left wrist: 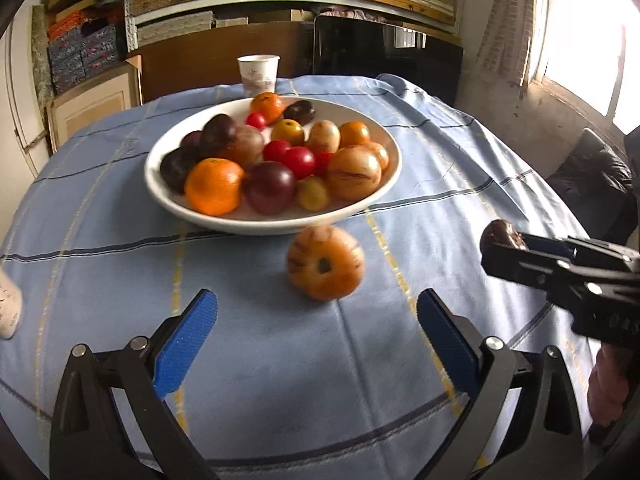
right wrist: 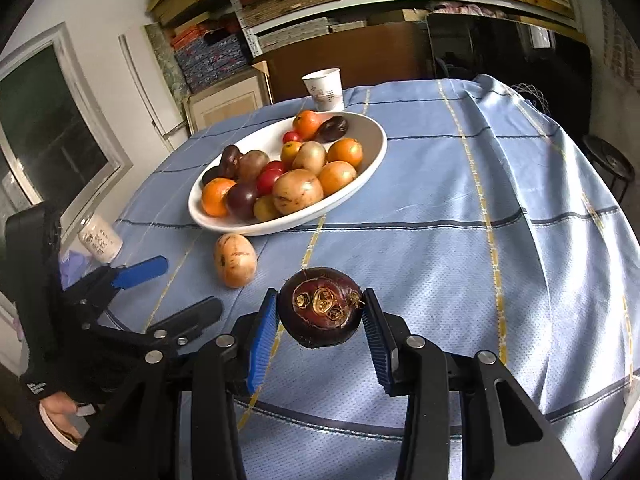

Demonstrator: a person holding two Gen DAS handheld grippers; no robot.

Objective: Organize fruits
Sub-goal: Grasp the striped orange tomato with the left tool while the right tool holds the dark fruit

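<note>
A white bowl (left wrist: 154, 168) (right wrist: 374, 148) mid-table holds several fruits: oranges, dark purple ones, small red ones and tan striped ones. One tan striped fruit (left wrist: 325, 262) (right wrist: 235, 260) lies on the blue cloth just in front of the bowl. My left gripper (left wrist: 317, 298) (right wrist: 191, 283) is open and empty, just short of that fruit. My right gripper (right wrist: 320, 314) (left wrist: 494, 246) is shut on a dark brown round fruit (right wrist: 320, 308) (left wrist: 500, 234), held above the cloth to the right of the striped fruit.
A paper cup (left wrist: 258, 74) (right wrist: 324, 89) stands behind the bowl. A second cup (right wrist: 100, 238) (left wrist: 8, 308) is at the table's left edge. Blue checked cloth (left wrist: 280, 360) covers the table; its right side drops off near a dark seat (left wrist: 592, 180). Shelves fill the back wall.
</note>
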